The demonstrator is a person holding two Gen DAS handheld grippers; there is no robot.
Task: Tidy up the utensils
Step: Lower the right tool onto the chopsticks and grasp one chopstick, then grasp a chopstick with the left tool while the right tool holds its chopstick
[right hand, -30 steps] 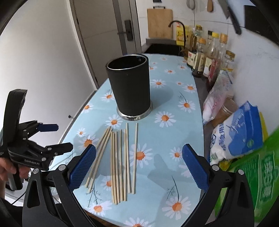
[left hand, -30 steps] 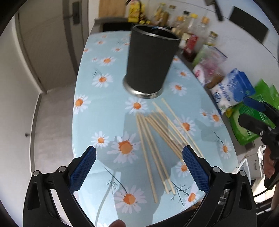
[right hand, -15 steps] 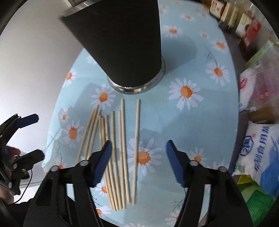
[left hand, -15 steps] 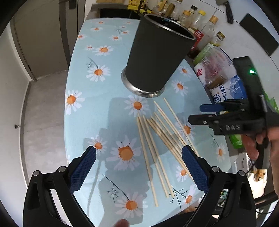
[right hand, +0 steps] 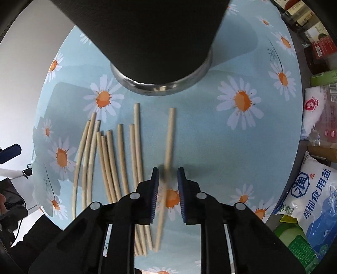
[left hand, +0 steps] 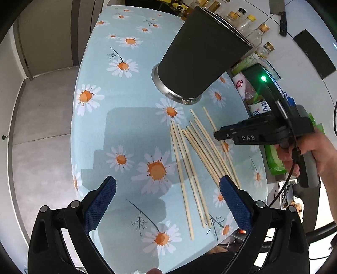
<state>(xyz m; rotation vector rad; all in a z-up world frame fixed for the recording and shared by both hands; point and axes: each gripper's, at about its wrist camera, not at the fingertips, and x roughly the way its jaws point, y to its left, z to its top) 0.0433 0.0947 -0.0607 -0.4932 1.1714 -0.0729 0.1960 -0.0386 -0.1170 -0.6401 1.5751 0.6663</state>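
Observation:
Several wooden chopsticks [left hand: 195, 151] lie side by side on the daisy tablecloth in front of a tall black utensil holder [left hand: 202, 57] with a steel base. My left gripper [left hand: 167, 197] is open and empty, above the near ends of the chopsticks. My right gripper [right hand: 167, 179] is low over the table, its jaws narrowed around the rightmost chopstick [right hand: 169, 137] with a small gap on each side. The holder [right hand: 151, 38] fills the top of the right wrist view. The right gripper's body [left hand: 259, 130] shows in the left wrist view, over the sticks.
Along the table's right side stand bottles [left hand: 263, 31], a white salt bag [right hand: 311, 196], a white packet [right hand: 316, 109] and green packaging [right hand: 299, 246]. A knife [left hand: 282, 16] hangs on the wall. The table's left edge drops to a grey floor [left hand: 42, 126].
My right gripper has come down to the table and narrowed its jaws around the rightmost chopstick. My left gripper has edged closer over the table and stayed open.

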